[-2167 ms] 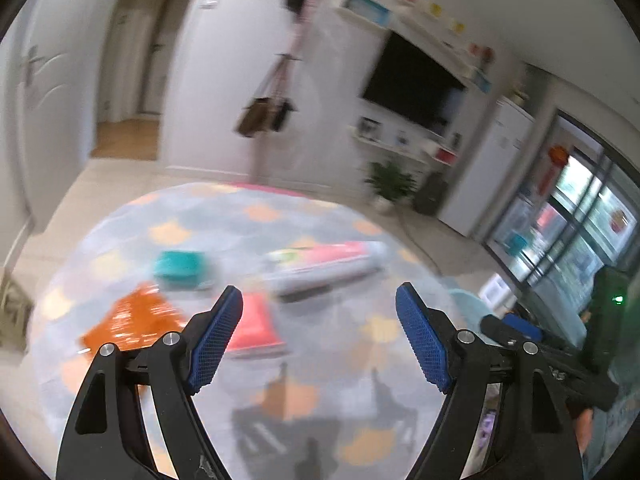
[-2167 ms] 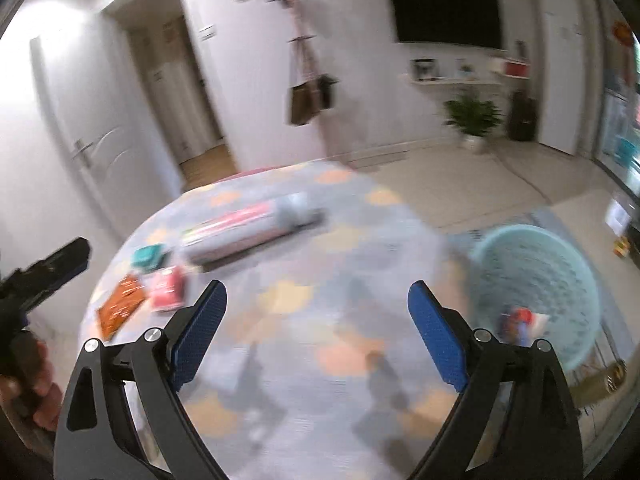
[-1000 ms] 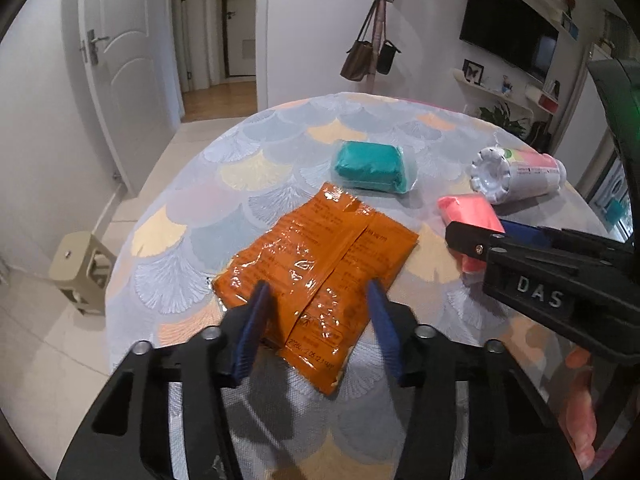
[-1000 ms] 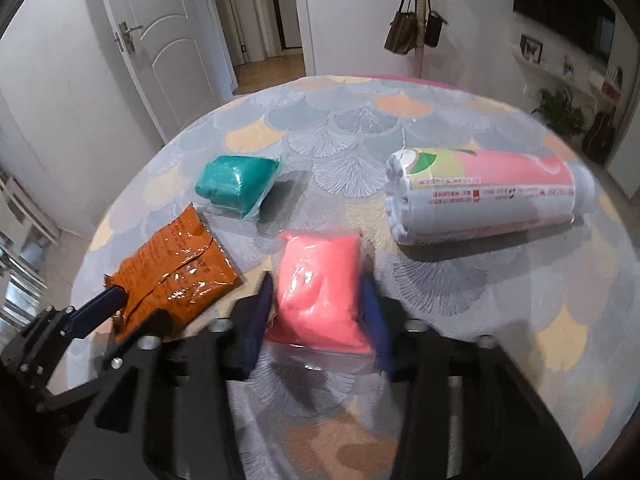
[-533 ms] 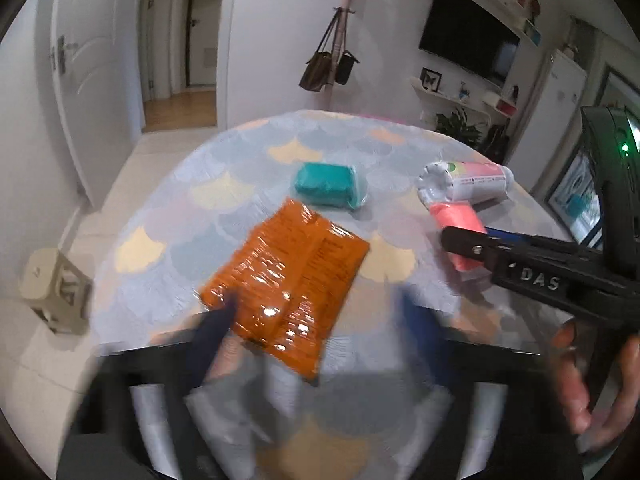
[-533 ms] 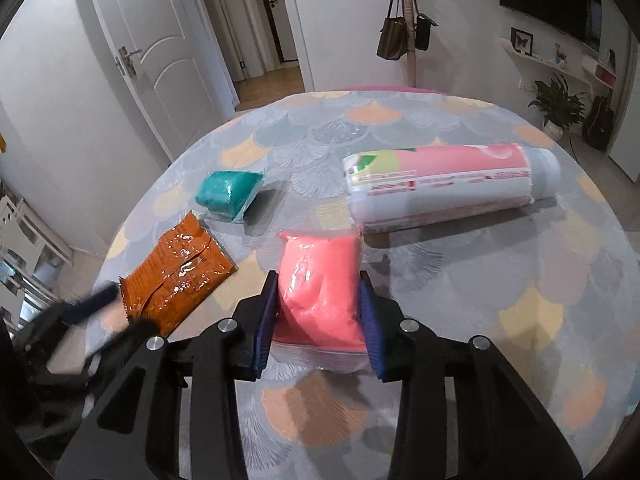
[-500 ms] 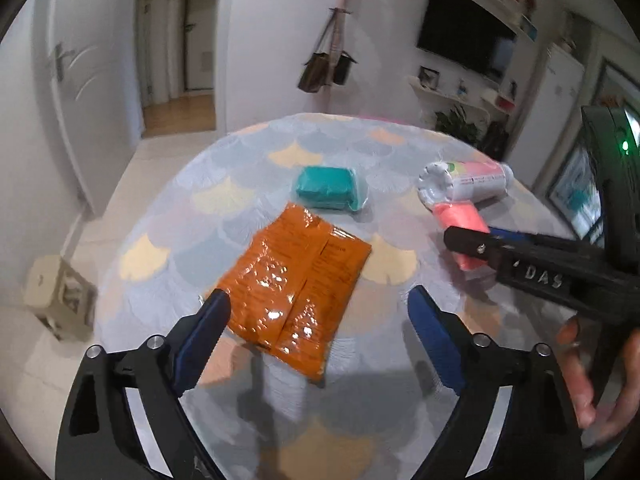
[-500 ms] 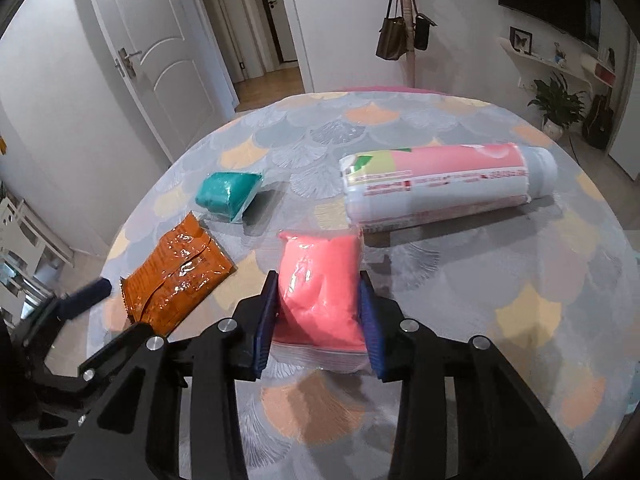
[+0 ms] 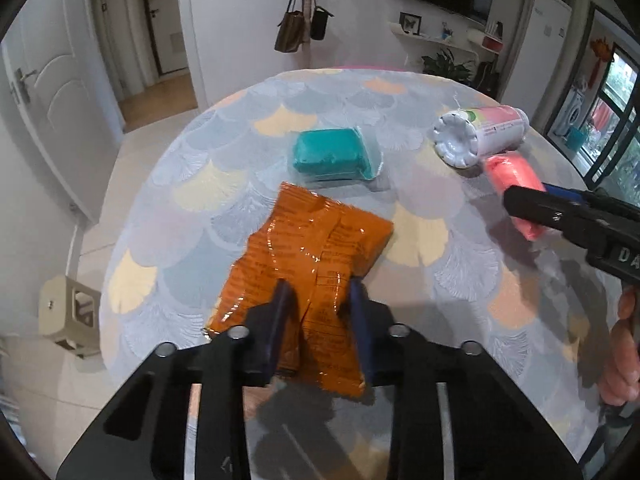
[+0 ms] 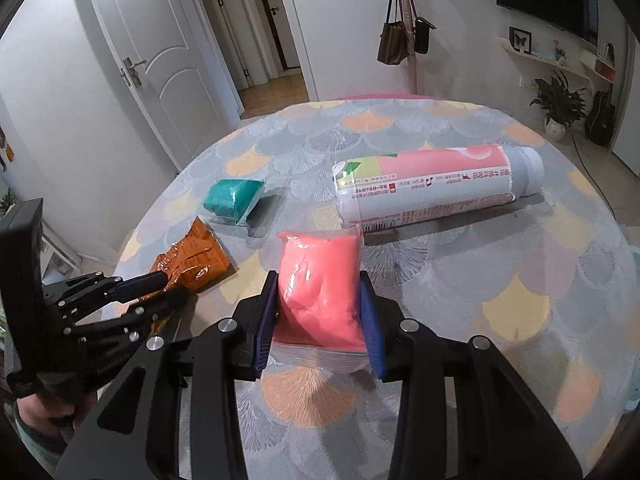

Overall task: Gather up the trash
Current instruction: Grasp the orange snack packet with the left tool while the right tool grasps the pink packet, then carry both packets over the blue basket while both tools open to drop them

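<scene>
My left gripper (image 9: 320,296) is shut on the near end of an orange foil packet (image 9: 312,256) that lies on the round table (image 9: 240,152). My right gripper (image 10: 318,280) is shut on a pink packet in clear wrap (image 10: 320,288), also on the table. A teal packet (image 9: 328,154) and a pink-and-white bottle (image 10: 428,188) on its side lie farther back. The orange packet (image 10: 192,260) and the left gripper's fingers (image 10: 140,282) show at the left of the right wrist view. The pink packet (image 9: 512,176) shows at the right of the left wrist view.
The table wears a scallop-patterned cloth. A beige stool (image 9: 68,316) stands on the floor to the left. A coat stand with bags (image 10: 404,40), white doors and a potted plant (image 10: 560,108) are behind the table.
My left gripper was open above the orange packet half a second ago and has since shut on its near end. My right gripper has stayed shut on the pink packet.
</scene>
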Demonstrator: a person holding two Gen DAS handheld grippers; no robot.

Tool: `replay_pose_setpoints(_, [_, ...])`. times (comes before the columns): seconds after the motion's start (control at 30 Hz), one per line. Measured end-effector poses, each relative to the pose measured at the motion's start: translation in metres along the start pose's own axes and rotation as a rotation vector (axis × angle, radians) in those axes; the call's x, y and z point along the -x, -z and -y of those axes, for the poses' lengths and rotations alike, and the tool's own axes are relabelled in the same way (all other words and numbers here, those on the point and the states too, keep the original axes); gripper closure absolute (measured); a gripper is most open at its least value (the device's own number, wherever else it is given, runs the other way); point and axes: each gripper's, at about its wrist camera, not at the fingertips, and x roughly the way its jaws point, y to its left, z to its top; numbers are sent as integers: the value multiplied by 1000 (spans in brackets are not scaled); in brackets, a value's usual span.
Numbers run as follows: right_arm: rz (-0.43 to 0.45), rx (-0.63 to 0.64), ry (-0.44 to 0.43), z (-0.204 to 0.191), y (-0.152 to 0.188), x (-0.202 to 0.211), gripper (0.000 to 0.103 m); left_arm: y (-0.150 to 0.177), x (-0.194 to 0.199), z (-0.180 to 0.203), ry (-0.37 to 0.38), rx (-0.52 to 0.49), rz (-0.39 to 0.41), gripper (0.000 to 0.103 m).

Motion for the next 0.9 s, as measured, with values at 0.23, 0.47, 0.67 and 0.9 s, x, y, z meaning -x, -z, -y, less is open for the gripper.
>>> replay_pose_setpoints(0.23, [42,6,-18,1,1,24,68,-8,31,6,99,67,98,88])
replay_pose_setpoints(0.47, [164,0,44,26,3,81,68,-29,73,56,227,34,232,88])
replay_pose_setpoints(0.67, [276,-94,176,89,12,138,68,-56,83,134,332,-76,300,88])
replay_pose_setpoints(0.9, [344,-244,351,183,32,184,68,-84,60,242,472,-164,298,88])
